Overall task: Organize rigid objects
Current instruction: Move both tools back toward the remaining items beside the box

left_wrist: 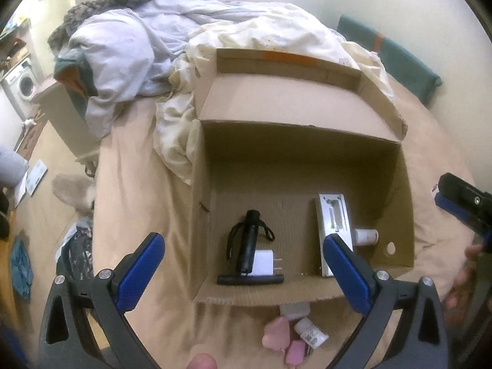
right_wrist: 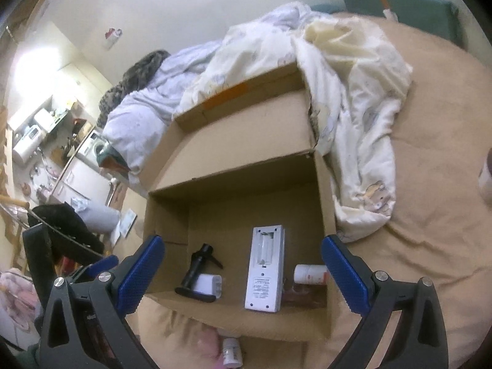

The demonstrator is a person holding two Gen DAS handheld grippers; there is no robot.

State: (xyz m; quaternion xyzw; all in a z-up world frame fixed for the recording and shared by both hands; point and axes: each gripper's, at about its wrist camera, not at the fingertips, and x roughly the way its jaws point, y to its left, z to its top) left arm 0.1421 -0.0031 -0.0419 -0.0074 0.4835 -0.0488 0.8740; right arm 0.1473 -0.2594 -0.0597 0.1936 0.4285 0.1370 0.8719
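Observation:
An open cardboard box (left_wrist: 200,203) (right_wrist: 323,190) lies on the bed. Inside lie a black flashlight (left_wrist: 250,241) (right_wrist: 196,264), a white charger plug (left_wrist: 265,263) (right_wrist: 210,286), a black bar (left_wrist: 249,279), a white remote (left_wrist: 333,224) (right_wrist: 266,273) and a small white bottle (left_wrist: 366,236) (right_wrist: 310,274). In front of the box lie pink items (left_wrist: 276,330) and a small white bottle (left_wrist: 310,333) (right_wrist: 232,352). My left gripper (left_wrist: 243,270) is open and empty above the box's near edge. My right gripper (right_wrist: 243,272) is open and empty, also over the box.
A rumpled cream and lilac duvet (left_wrist: 190,52) (right_wrist: 353,98) lies behind and beside the box. The tan bedsheet (left_wrist: 135,184) (right_wrist: 430,215) surrounds it. A green headboard cushion (left_wrist: 390,58) is at the back. The floor at the left holds clutter (left_wrist: 73,246).

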